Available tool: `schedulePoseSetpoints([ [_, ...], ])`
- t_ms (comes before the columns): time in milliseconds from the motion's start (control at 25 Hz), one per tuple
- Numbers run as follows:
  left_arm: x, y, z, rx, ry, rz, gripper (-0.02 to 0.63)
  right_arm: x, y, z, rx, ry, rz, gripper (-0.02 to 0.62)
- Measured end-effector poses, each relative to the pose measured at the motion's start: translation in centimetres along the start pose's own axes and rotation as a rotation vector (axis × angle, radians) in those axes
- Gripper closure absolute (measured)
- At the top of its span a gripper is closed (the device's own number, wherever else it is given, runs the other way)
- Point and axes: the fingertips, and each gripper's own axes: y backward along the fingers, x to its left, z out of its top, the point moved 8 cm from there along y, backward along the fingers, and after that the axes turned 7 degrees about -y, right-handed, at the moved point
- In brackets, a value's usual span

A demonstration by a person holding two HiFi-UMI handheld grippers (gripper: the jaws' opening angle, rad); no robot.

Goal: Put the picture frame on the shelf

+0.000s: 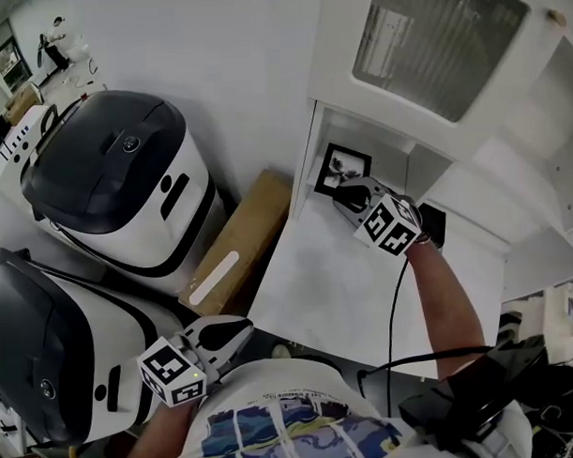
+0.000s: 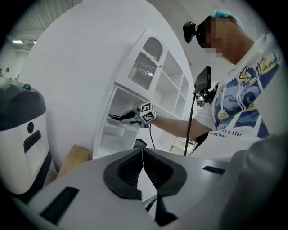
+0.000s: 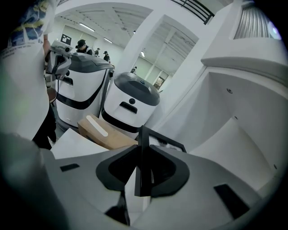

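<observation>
A black picture frame [image 1: 342,169] with a black-and-white photo stands upright at the left wall of the white cabinet's open shelf niche [image 1: 387,140]. My right gripper [image 1: 349,195] reaches into the niche and is shut on the frame's edge. In the right gripper view the frame [image 3: 145,143] runs edge-on between the two pads. My left gripper [image 1: 245,331] hangs low by the person's torso, shut and holding nothing. In the left gripper view its own tips [image 2: 143,155] meet, and the right gripper [image 2: 118,117] shows far off at the cabinet.
Two large white and dark grey machines [image 1: 116,173] [image 1: 47,344] stand left of the cabinet. A flat cardboard box [image 1: 235,246] leans between them and the cabinet. A small black object [image 1: 435,224] sits deeper on the shelf surface [image 1: 326,288]. A black cable [image 1: 393,314] trails from the right gripper.
</observation>
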Motion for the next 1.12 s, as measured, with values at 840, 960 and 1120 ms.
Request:
schedulePoseSetpoints([
  [840, 0.4, 1.4, -1.2, 0.014, 0.059, 0.111, 0.592, -4.5, -6.1, -1.6, 0.079, -0.029, 0.055, 0.493],
  [960, 0.6, 1.2, -1.2, 0.016, 0.066, 0.109, 0.592, -4.7, -6.4, -1.8, 0.088, -0.046, 0.067, 0.492],
  [1120, 0.8, 1.3, -1.3, 0.018, 0.068, 0.11, 0.592, -4.8, -6.5, -1.5, 0.082, -0.063, 0.078, 0.489],
])
